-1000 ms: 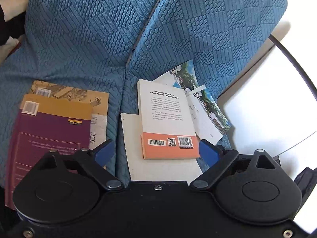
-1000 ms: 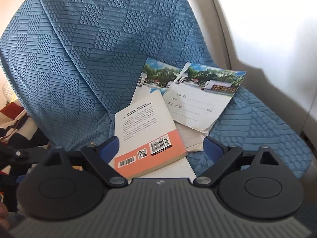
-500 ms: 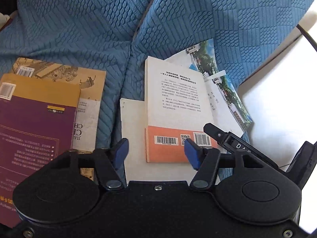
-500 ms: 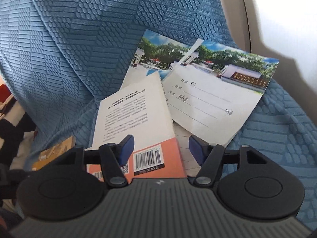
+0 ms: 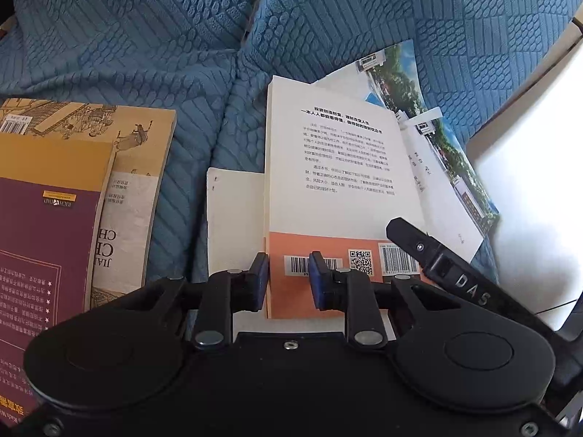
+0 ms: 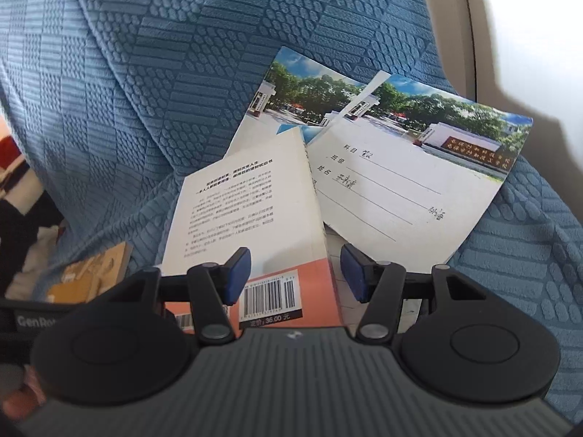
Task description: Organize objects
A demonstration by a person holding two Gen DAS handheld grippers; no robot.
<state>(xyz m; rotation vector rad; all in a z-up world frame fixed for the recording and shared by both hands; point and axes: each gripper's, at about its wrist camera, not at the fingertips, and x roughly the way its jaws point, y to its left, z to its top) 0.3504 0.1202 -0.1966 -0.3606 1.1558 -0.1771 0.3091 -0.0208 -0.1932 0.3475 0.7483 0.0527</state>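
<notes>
Stack at left: maroon book (image 5: 43,240) lay on top of yellow illustrated book (image 5: 120,153), edges roughly squared; judged an already sorted pile on the blue sofa cover (image 5: 145,36).
Loose sheet: white sheet (image 5: 233,218) lay flat under the orange-banded book, just right of the seat seam.
Task item: orange-banded book (image 5: 328,167) lay back cover up on the right seat cushion, overlapping two school notebooks (image 6: 400,182) fanned behind it; judged the unsorted heap.
Left gripper (image 5: 288,280): jaws were closing, narrow gap, straddling the book's near left corner; pads not seen pressing.
Right gripper (image 6: 295,273): jaws were closing, about half open, over the book's near right corner and spine edge; nothing gripped.
Reason for pose: two-handed pickup at the near edge seemed intended.
Containers: none in view; sofa seat served as the only holding surface.
</notes>
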